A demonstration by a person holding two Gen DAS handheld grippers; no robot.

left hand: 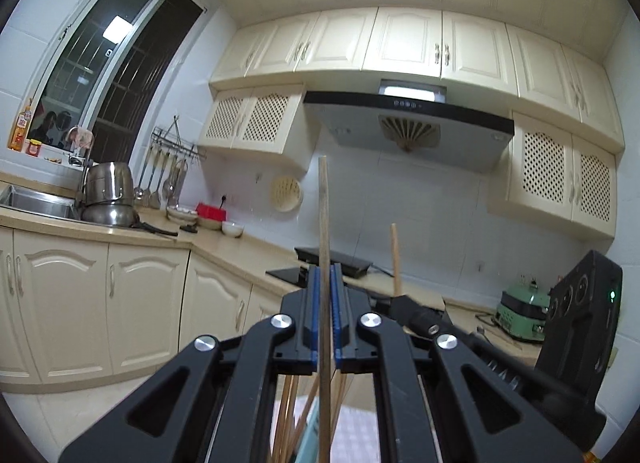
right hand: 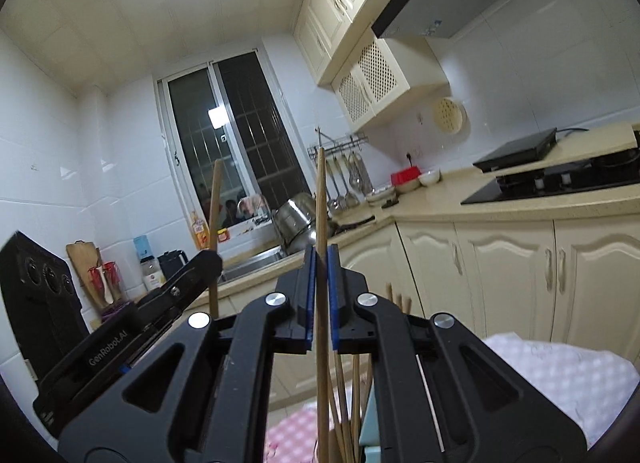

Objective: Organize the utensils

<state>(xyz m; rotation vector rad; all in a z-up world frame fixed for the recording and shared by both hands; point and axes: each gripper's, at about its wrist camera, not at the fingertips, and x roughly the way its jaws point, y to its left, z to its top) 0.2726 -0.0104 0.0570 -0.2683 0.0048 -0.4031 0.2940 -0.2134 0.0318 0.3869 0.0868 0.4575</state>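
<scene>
My left gripper is shut on a wooden chopstick that stands upright between its blue pads. My right gripper is shut on another wooden chopstick, also upright. Each gripper shows in the other's view: the right one with its chopstick low right of the left gripper, the left one with its chopstick left of the right gripper. Below both grippers several more chopsticks stand bunched beside a pale blue holder; they also show in the left wrist view.
A pink checked cloth lies below. Cream base cabinets and a counter carry a sink, steel pots, bowls, a black cooktop and a green appliance. A range hood hangs above.
</scene>
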